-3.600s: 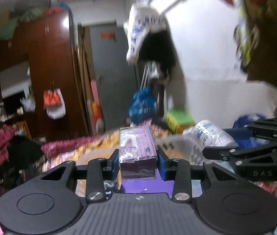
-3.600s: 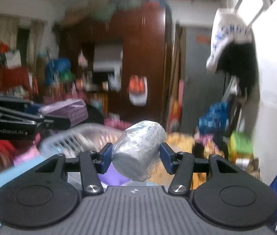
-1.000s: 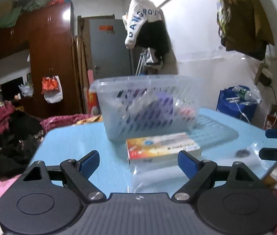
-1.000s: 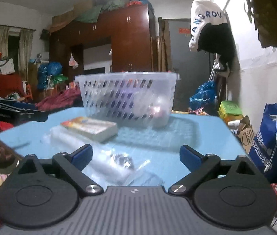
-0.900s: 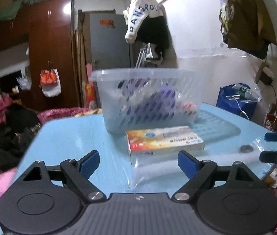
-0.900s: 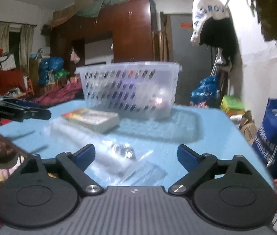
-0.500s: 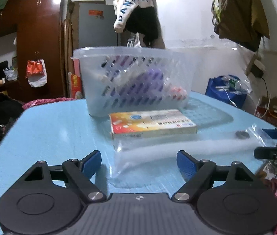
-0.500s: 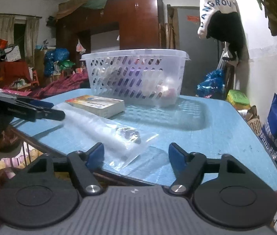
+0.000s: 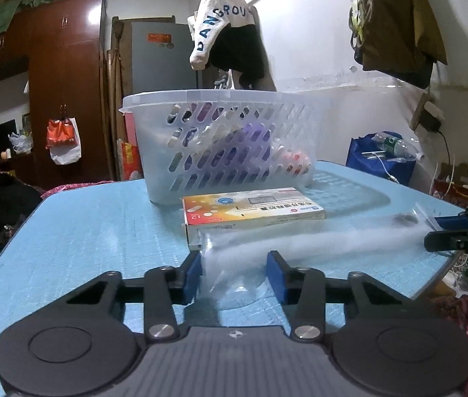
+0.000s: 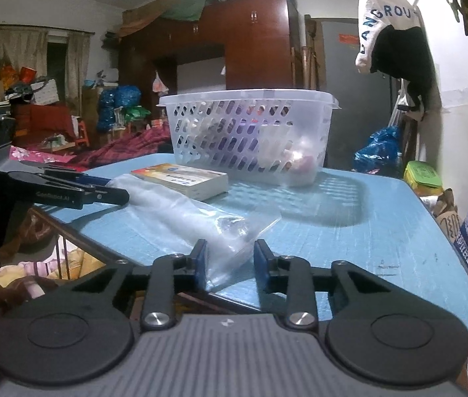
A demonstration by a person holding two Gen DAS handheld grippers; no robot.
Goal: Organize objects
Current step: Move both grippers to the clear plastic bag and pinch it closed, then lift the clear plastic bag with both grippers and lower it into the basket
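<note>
A long clear plastic bag [image 9: 300,238] lies flat on the blue table [image 9: 95,231], along the edge nearest the person. Its long axis runs parallel to that edge, from one gripper across to the other. A white roll sits inside it, with a small dark object near one end; what that object is cannot be made out.

The left gripper [image 9: 234,273] is at one end of the bag. Its jaws are closing and the bag's end lies between them; the left pad touches the plastic, while contact at the right pad is not clear. The right gripper [image 10: 229,259] is at the opposite end, at the table's near edge. Its jaws are closing too, with the bag's corner between them and a gap showing on the right-hand side. Neither grip appears firm yet.

Each gripper points roughly across the bag's long axis, so each is placed to pinch its own end. Neither is nearer to the whole bag; it is shared, one end apiece.

A flat medicine box [image 9: 250,208] lies just beyond the bag, touching or nearly touching it. Behind the box stands a white slotted basket [image 10: 250,132], towards the far edge, already holding several items. Judged likely: the bag is to be lifted by both ends and carried over the box into the basket.
</note>
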